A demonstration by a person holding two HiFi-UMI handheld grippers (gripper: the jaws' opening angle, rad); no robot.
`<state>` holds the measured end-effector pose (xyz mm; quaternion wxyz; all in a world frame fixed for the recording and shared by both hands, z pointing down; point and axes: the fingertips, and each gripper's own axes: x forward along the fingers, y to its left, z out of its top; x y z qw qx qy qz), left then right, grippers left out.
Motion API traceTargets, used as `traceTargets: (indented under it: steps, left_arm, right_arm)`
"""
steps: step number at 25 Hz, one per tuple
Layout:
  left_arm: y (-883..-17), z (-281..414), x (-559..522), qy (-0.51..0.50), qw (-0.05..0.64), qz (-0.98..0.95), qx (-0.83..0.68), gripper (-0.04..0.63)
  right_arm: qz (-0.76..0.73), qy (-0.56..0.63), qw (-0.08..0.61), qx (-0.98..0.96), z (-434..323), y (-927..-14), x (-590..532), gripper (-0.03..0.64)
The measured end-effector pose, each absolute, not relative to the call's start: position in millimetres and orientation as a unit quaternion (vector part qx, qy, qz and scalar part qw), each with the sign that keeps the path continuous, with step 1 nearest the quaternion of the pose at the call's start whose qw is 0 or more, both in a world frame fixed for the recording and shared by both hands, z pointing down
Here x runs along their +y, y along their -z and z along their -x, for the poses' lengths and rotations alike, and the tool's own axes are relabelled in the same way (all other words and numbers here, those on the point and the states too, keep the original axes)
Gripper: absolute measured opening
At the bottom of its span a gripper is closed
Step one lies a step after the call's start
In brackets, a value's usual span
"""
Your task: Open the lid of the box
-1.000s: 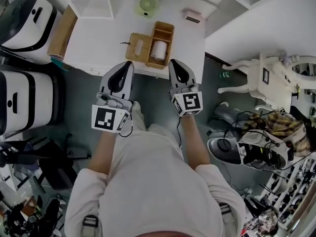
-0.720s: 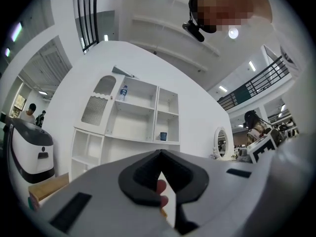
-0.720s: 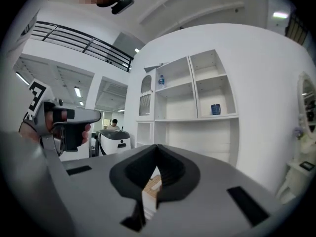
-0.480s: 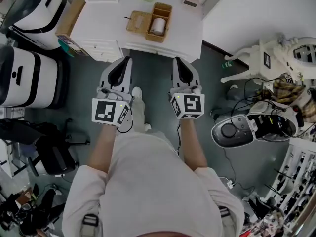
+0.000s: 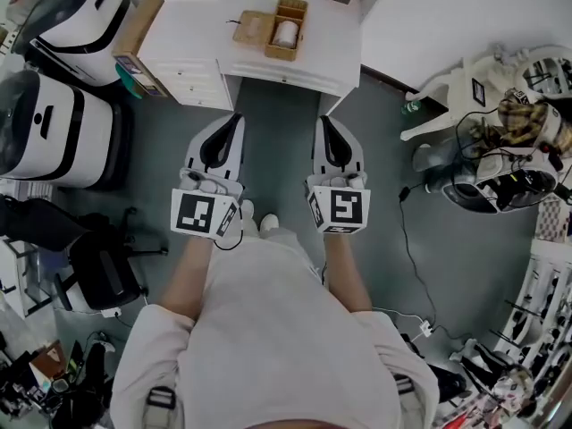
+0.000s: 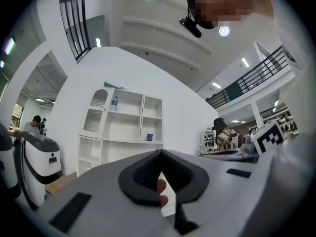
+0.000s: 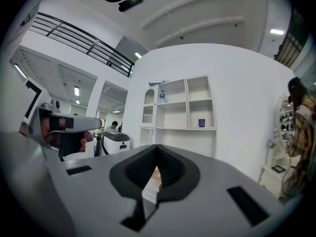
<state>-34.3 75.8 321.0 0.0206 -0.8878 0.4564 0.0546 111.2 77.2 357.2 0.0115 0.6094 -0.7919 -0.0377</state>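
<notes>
The box (image 5: 254, 27) stands on the white table (image 5: 192, 38) at the top of the head view, its lid down, touching an open holder (image 5: 293, 7) with a roll in it on its right. Both grippers hang over the grey floor (image 5: 277, 159), well short of the table and well apart from the box. The left gripper (image 5: 234, 117) has its jaws together with nothing between them; the right gripper (image 5: 323, 120) is likewise closed and empty. The box lies straight ahead, between the two lines of aim but closer to the left gripper's, so in my judgement the left is the nearer one. The box and holder together run across the table, crosswise to both grippers. Only the head view shows the box and its lid. The left gripper view shows closed tips (image 6: 160, 153) aimed high at a white wall of shelves (image 6: 123, 122), and the right gripper view shows closed tips (image 7: 157, 146) and the same shelves (image 7: 180, 107). Neither shows the box clearly. The task is judged not yet begun.
</notes>
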Motion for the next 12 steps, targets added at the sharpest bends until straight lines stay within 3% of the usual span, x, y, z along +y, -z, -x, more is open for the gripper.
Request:
traceTargets:
  steps: [12]
  left_arm:
    - [-327.6, 55.6, 75.3, -0.053, -0.007, 0.890, 0.452, -0.005]
  right_arm:
    - [-0.630, 0.038, -0.003, -0.776, -83.8, -338.6, 93.1, -0.003]
